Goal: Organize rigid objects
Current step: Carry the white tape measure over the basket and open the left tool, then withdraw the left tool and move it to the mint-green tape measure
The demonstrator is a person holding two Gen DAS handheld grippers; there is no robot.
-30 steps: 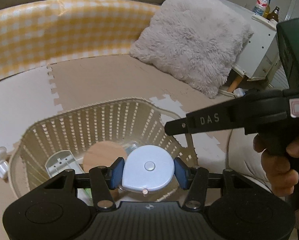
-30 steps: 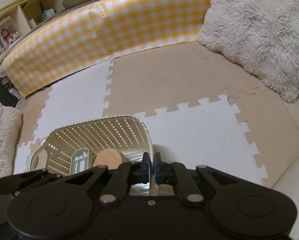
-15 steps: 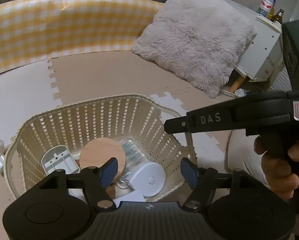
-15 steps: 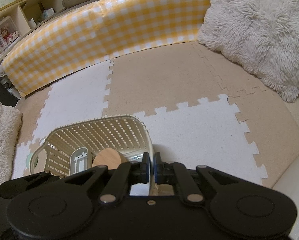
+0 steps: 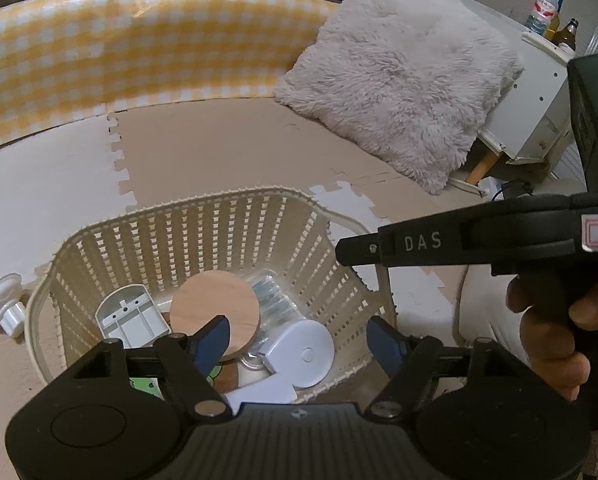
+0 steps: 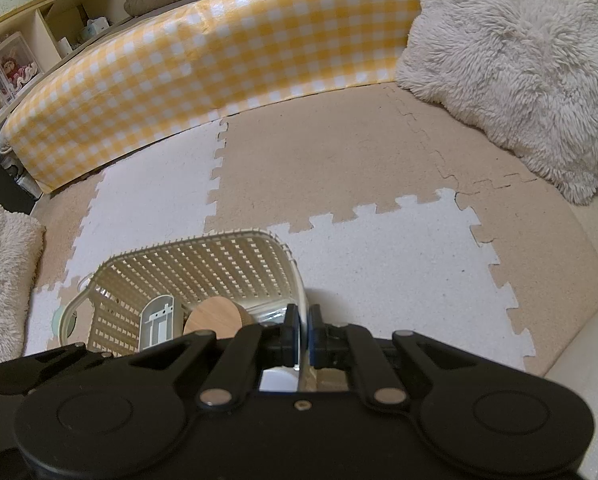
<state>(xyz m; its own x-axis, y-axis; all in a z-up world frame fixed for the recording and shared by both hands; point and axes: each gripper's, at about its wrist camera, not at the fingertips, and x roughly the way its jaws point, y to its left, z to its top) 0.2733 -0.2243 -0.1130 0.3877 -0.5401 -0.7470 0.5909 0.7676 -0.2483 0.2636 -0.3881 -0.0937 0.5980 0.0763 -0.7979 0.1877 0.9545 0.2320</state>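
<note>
A cream slotted basket (image 5: 203, 216) sits on the foam floor mat. Inside lie a white round tape measure (image 5: 305, 354), a wooden disc (image 5: 213, 310), a grey plastic tray piece (image 5: 129, 318) and a clear packet (image 5: 273, 294). My left gripper (image 5: 299, 338) is open and empty above the basket's near side. My right gripper (image 6: 303, 330) is shut on the basket's rim (image 6: 299, 280) at its right wall; the basket's inside shows in that view with the wooden disc (image 6: 213, 316).
A white knob-shaped object (image 5: 3, 300) lies on the mat left of the basket. A yellow checked cushion wall (image 5: 119, 52) borders the far side. A fluffy grey pillow (image 5: 399, 80) lies at the far right. A white cabinet (image 5: 535, 112) with bottles stands behind it.
My left gripper opened and let go of the white tape measure, which dropped into the basket. My right gripper stayed shut on the basket rim.
</note>
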